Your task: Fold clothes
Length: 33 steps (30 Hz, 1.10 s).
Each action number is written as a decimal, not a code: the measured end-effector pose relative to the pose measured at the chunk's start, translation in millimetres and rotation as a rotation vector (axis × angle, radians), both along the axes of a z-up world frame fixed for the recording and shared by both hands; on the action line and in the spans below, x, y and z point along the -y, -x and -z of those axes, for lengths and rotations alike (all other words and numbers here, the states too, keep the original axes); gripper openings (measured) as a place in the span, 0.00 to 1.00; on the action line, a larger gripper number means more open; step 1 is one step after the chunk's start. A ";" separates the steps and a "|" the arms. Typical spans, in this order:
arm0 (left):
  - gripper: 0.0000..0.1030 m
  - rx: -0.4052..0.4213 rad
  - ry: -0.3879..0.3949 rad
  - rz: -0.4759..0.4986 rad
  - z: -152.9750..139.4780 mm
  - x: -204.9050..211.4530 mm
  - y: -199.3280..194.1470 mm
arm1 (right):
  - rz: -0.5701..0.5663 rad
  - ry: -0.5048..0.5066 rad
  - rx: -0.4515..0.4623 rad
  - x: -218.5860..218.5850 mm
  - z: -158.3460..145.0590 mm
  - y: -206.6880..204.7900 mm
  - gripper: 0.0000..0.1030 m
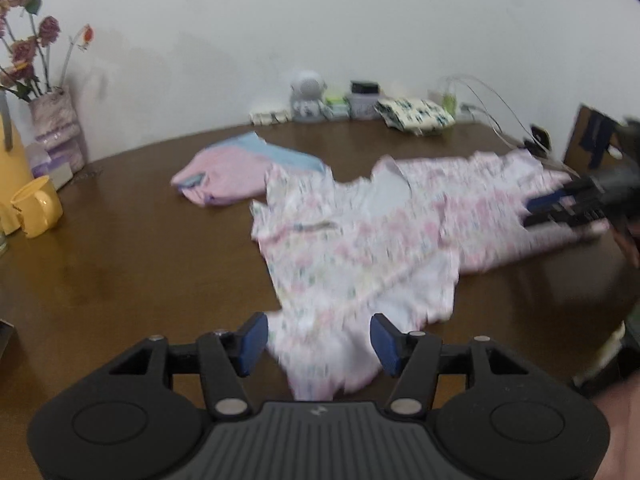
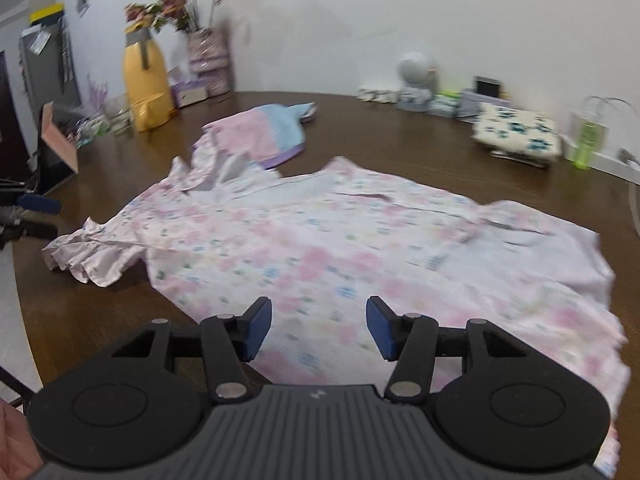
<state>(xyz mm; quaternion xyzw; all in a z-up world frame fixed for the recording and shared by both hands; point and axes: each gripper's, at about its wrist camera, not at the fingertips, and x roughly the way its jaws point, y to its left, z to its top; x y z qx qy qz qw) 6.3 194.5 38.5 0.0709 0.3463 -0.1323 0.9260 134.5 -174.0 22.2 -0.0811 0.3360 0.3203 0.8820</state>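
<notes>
A white and pink floral garment (image 1: 360, 248) lies spread on the brown table (image 1: 140, 248); it also shows in the right wrist view (image 2: 340, 248). My left gripper (image 1: 318, 340) is open, with a sleeve end of the garment lying between its fingers. My right gripper (image 2: 319, 326) is open above the garment's near hem. The right gripper also shows at the right edge of the left wrist view (image 1: 560, 210), beside the garment's far end. The left gripper shows at the left edge of the right wrist view (image 2: 36, 216), near the ruffled sleeve (image 2: 88, 256).
A folded pink and blue garment (image 1: 236, 172) lies behind the floral one. A yellow mug (image 1: 36, 208), a yellow jug (image 2: 146, 88) and a vase of flowers (image 1: 56, 128) stand at the left. Small items and a folded patterned cloth (image 2: 516, 132) line the back wall.
</notes>
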 end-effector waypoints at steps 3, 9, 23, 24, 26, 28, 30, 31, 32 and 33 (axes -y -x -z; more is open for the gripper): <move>0.55 -0.027 -0.032 0.042 7.9 -0.8 6.6 | -0.057 0.020 -0.004 -23.0 -0.6 3.1 0.52; 0.54 -0.049 -0.054 0.068 17.0 -4.9 9.1 | -0.257 0.174 0.060 -76.8 -3.8 21.9 0.52; 0.07 -0.033 0.046 0.012 16.7 -18.0 4.1 | -0.434 0.312 0.138 -140.3 3.5 31.4 0.52; 0.07 -0.030 0.049 0.009 16.4 -18.4 4.6 | -0.440 0.313 0.139 -141.4 3.6 32.1 0.52; 0.07 -0.027 0.051 0.005 16.2 -18.6 5.0 | -0.458 0.319 0.142 -142.9 2.7 34.6 0.52; 0.05 -0.023 0.056 -0.004 15.9 -19.0 5.2 | -0.478 0.320 0.141 -142.9 0.9 37.0 0.52; 0.04 -0.018 0.062 -0.016 15.3 -19.7 5.1 | -0.490 0.317 0.141 -142.5 -1.1 38.7 0.52; 0.03 -0.014 0.066 -0.024 14.8 -20.3 5.0 | -0.491 0.319 0.143 -142.3 -1.7 39.4 0.52; 0.03 -0.011 0.070 -0.032 13.9 -20.6 4.7 | -0.491 0.320 0.144 -142.3 -1.6 39.6 0.52; 0.03 -0.008 0.072 -0.036 12.7 -20.5 4.3 | -0.491 0.321 0.145 -142.5 -1.5 39.6 0.52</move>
